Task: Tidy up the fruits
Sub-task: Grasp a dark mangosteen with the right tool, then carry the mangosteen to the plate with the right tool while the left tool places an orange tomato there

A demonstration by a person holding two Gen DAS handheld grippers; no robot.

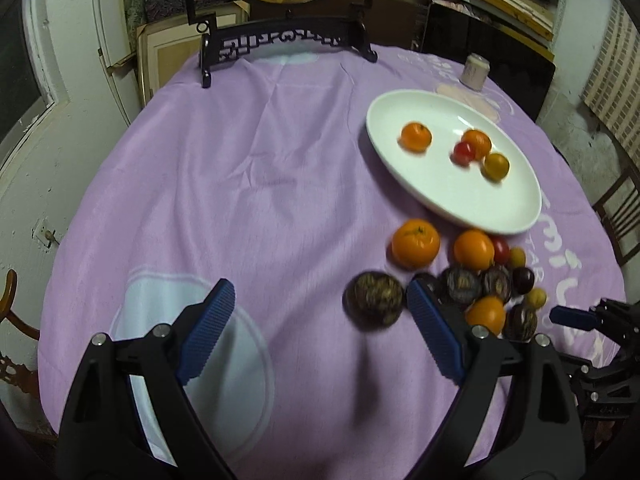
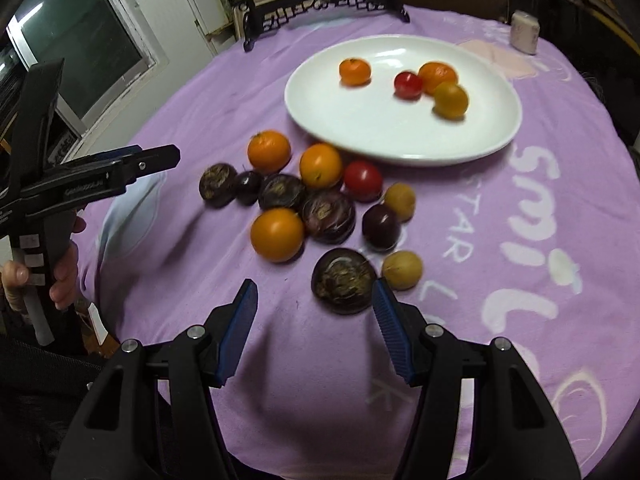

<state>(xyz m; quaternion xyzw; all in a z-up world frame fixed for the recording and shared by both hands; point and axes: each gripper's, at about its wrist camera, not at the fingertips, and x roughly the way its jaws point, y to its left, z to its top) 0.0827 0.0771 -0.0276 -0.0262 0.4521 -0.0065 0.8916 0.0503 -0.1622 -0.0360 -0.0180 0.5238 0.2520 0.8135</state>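
A white oval plate (image 1: 500,208) (image 2: 320,120) on the purple cloth holds two small oranges, a red tomato (image 2: 408,85) and a yellow fruit. In front of it lies a loose pile of oranges (image 2: 277,234), dark purple fruits (image 2: 329,216), a red tomato and small yellow fruits. My left gripper (image 1: 320,300) is open and empty above the cloth, with a dark purple fruit (image 1: 374,298) between its fingers but nearer the right one. My right gripper (image 2: 314,296) is open and empty, with another dark purple fruit (image 2: 344,281) beside its right finger.
A dark carved wooden stand (image 1: 288,40) with a round picture stands at the table's far edge. A small pale cup (image 1: 475,72) sits behind the plate. The right gripper's tip (image 1: 572,318) shows at the right edge of the left wrist view. Chairs stand around the table.
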